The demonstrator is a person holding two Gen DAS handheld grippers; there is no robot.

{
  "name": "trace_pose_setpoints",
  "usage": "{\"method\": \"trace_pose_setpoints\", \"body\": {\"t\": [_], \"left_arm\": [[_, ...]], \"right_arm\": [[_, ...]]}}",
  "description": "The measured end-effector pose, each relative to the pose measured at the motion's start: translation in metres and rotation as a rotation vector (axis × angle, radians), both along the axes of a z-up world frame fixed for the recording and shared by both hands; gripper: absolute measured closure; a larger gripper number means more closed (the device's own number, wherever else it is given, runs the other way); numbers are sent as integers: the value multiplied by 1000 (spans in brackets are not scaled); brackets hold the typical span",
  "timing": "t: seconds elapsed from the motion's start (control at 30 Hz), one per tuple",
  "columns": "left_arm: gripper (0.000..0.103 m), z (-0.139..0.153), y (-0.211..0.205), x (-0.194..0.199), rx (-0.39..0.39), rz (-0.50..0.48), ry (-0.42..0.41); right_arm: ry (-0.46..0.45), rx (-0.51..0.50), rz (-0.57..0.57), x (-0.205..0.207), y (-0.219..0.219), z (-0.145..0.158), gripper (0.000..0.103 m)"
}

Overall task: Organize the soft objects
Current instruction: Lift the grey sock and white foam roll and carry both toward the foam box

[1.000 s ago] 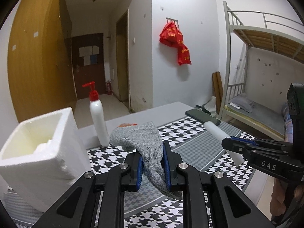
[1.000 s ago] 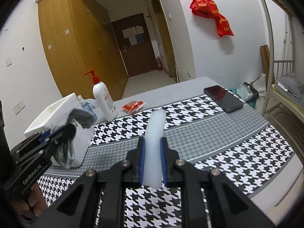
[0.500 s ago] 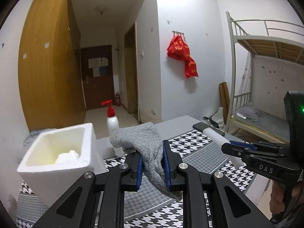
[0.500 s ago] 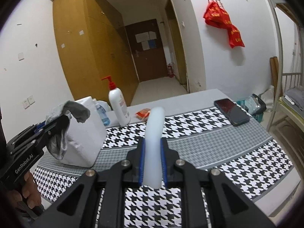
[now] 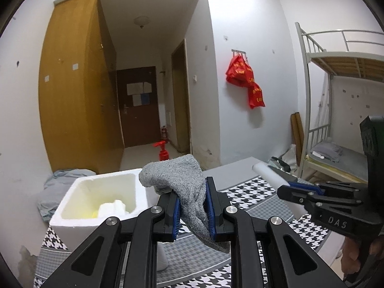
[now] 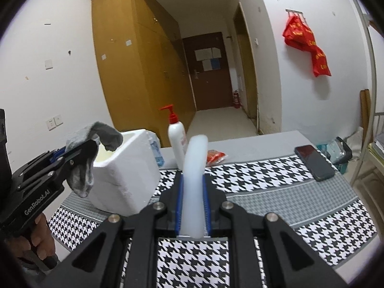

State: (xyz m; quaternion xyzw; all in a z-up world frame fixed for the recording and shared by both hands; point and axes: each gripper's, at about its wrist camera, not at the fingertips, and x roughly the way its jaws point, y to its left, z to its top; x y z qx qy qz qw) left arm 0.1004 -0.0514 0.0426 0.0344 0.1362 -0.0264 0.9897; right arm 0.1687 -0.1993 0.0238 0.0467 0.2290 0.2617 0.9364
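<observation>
My left gripper (image 5: pixel 192 206) is shut on a grey knitted sock (image 5: pixel 184 187) and holds it in the air just right of the open top of a white foam box (image 5: pixel 96 206). Something white lies inside the box. In the right wrist view the sock (image 6: pixel 96 148) hangs at the box (image 6: pixel 124 172) rim. My right gripper (image 6: pixel 193 204) is shut on a white foam strip (image 6: pixel 194 168) that stands up between the pads, above the houndstooth cloth. The strip (image 5: pixel 266 172) and right gripper (image 5: pixel 297 192) also show at the right of the left wrist view.
A white pump bottle (image 6: pixel 176 141) with a red top stands behind the box, a red packet (image 6: pixel 214 156) beside it. A black phone (image 6: pixel 314 162) lies at the table's far right. A small blue-labelled bottle (image 6: pixel 156 152) stands behind the box. A bunk bed (image 5: pixel 340 120) stands right of the table.
Both grippers have risen. The left one has carried the sock left towards the box opening; the box now sits closer under it. Both grips are unchanged.
</observation>
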Motion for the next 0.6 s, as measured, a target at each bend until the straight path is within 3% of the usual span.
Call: {"method": "trace_pose_setpoints", "body": {"t": [0.6], "left_arm": [[83, 11, 39, -4, -22, 121, -20]], "right_arm": [[-32, -8, 96, 10, 40, 14, 84]]}}
